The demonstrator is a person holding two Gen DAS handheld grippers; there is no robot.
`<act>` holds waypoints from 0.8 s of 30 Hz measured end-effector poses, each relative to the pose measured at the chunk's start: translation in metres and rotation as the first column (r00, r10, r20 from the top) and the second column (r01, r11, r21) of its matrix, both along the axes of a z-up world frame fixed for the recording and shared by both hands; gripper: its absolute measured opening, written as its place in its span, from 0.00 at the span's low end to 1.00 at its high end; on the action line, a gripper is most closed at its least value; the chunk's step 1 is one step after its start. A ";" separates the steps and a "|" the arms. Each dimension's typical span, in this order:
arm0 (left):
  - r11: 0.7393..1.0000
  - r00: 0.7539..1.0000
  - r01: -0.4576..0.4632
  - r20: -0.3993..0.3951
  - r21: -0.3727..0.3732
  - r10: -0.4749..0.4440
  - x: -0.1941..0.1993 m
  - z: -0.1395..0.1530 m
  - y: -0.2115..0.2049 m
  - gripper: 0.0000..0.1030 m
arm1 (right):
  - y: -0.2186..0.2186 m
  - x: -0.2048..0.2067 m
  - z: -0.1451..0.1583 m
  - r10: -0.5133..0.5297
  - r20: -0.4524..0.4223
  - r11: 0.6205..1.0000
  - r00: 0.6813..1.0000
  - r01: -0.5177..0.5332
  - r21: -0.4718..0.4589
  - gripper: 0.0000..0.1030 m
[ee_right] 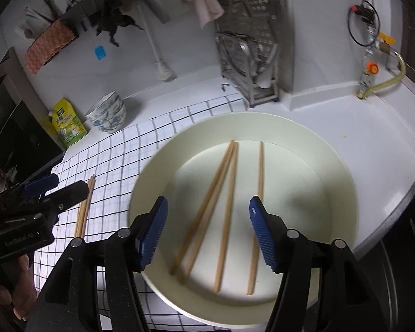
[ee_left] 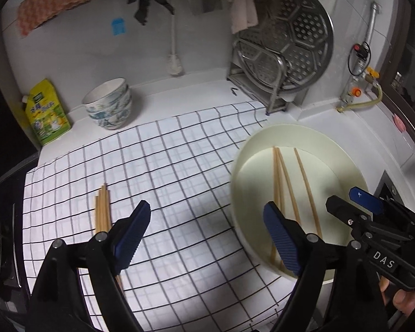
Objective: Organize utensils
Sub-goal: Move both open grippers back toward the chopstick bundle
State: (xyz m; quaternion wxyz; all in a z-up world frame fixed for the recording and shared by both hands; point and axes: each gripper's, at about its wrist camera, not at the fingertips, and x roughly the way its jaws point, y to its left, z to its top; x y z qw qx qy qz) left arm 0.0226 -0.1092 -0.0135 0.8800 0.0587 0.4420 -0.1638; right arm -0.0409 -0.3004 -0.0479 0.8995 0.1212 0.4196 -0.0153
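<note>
- Right wrist view: right gripper [ee_right: 207,231] wide apart, empty, above basin [ee_right: 332,166]; four chopsticks [ee_right: 225,213] lie loose in it.
- Left wrist view: left gripper [ee_left: 207,235] wide apart, empty, over checked cloth [ee_left: 166,166].
- Chopstick bundle [ee_left: 102,210] on cloth at 9 o'clock of the left gripper; basin at 3 o'clock.

Wrist views angled down, sharing plate [ee_left: 243,149]

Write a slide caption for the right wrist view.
Open right gripper above four chopsticks in a cream basin.
</note>
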 end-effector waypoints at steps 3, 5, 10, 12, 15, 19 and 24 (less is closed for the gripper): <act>1.000 1.000 -0.026 0.011 0.001 0.026 -0.002 0.003 0.016 0.82 | 0.013 0.003 0.005 0.028 0.006 1.000 1.000 -0.028 -0.007 0.58; 0.999 0.999 -0.048 0.020 0.002 0.048 -0.003 0.005 0.029 0.82 | 0.022 0.005 0.007 0.046 0.009 0.999 0.999 -0.046 -0.013 0.59; 0.995 0.994 -0.102 0.025 -0.003 0.102 -0.006 0.007 0.063 0.82 | 0.048 0.012 0.013 0.099 0.013 0.995 0.995 -0.098 -0.032 0.60; 0.992 0.992 -0.124 0.022 -0.005 0.124 -0.007 0.007 0.076 0.82 | 0.059 0.014 0.013 0.119 0.010 0.992 0.993 -0.119 -0.039 0.60; 0.987 0.987 -0.161 0.009 -0.009 0.161 -0.010 0.004 0.098 0.82 | 0.078 0.017 0.012 0.155 -0.004 0.987 0.988 -0.155 -0.049 0.60; 0.977 0.977 -0.211 -0.012 0.005 0.211 -0.013 -0.005 0.127 0.82 | 0.104 0.021 0.009 0.201 -0.022 0.978 0.979 -0.202 -0.053 0.60; 0.963 0.962 -0.269 -0.045 0.020 0.269 -0.017 -0.017 0.162 0.82 | 0.131 0.024 0.004 0.246 -0.039 0.968 0.969 -0.247 -0.049 0.60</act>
